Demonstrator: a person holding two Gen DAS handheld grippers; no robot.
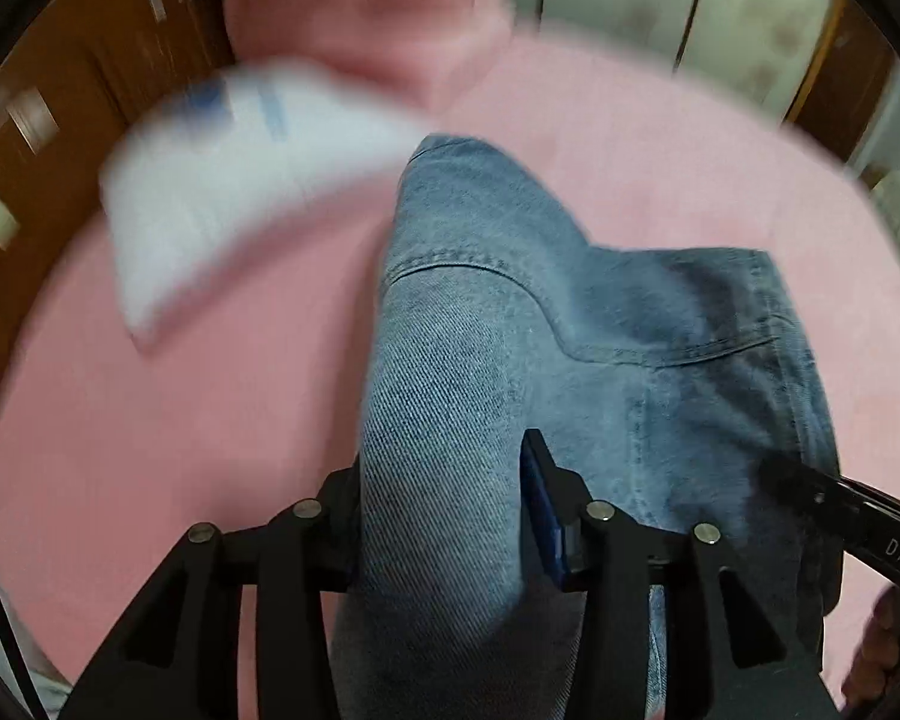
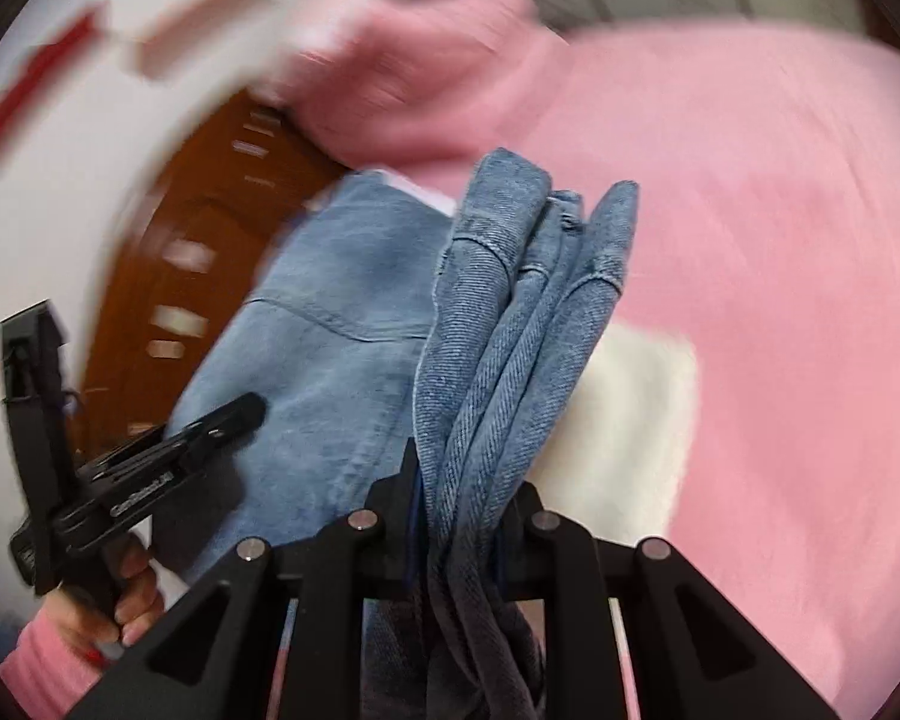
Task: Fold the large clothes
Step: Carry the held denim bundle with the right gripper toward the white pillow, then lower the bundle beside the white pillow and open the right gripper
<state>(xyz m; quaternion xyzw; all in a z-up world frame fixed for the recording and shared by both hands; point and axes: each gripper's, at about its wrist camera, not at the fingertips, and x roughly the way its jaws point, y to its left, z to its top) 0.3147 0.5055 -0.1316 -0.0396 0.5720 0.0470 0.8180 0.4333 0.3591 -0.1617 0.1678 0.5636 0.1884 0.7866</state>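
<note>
The jeans hang lifted above the pink bed, bunched in layers rather than lying flat. The left gripper has its jaws closed on a thick fold of denim; the right gripper has its jaws clamped on several stacked hems. By the look of it, folding is partway: the legs seem doubled together, yet laying them down and smoothing remains. A white cloth and pink pillow lie beyond.

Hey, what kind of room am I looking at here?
Most likely a bedroom. A pink bedsheet covers a wide soft surface, a brown wooden headboard runs along one side, and a pink pillow lies against it.
</note>
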